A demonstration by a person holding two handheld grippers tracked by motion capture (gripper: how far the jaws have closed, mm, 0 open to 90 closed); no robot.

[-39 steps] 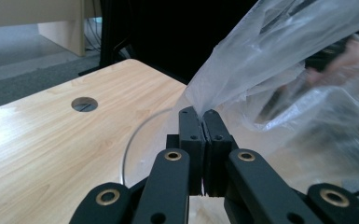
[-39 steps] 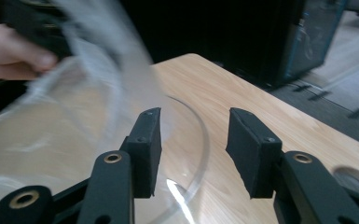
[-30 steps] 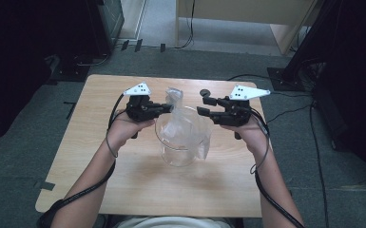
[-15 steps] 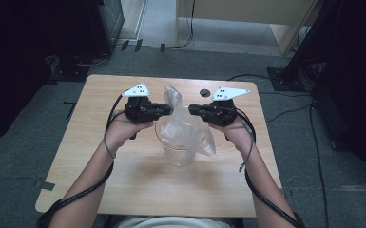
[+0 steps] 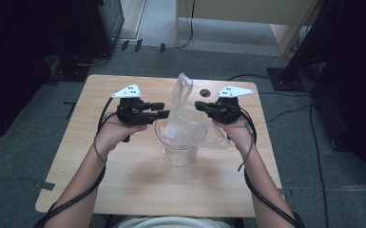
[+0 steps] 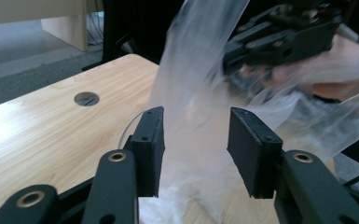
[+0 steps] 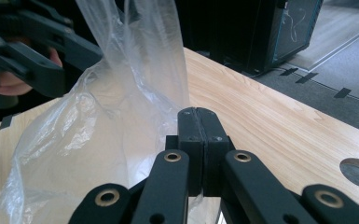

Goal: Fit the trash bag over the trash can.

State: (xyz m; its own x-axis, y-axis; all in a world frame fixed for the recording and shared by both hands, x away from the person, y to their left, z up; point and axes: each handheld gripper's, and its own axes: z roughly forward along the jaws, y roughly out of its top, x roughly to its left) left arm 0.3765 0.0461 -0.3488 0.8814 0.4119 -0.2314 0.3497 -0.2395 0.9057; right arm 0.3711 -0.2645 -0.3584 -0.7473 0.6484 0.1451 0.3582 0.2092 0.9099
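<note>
Black jaws of the right gripper (image 5: pixel 200 105) are pinched together on a fold of the clear plastic bag (image 5: pixel 186 118), while the left gripper (image 5: pixel 161 110) has just been opening, its pads apart with the film between them, untouched. Bag stands in a glass beaker (image 5: pixel 178 151) near the middle of the wooden table (image 5: pixel 123 190), closer to its far edge.
</note>
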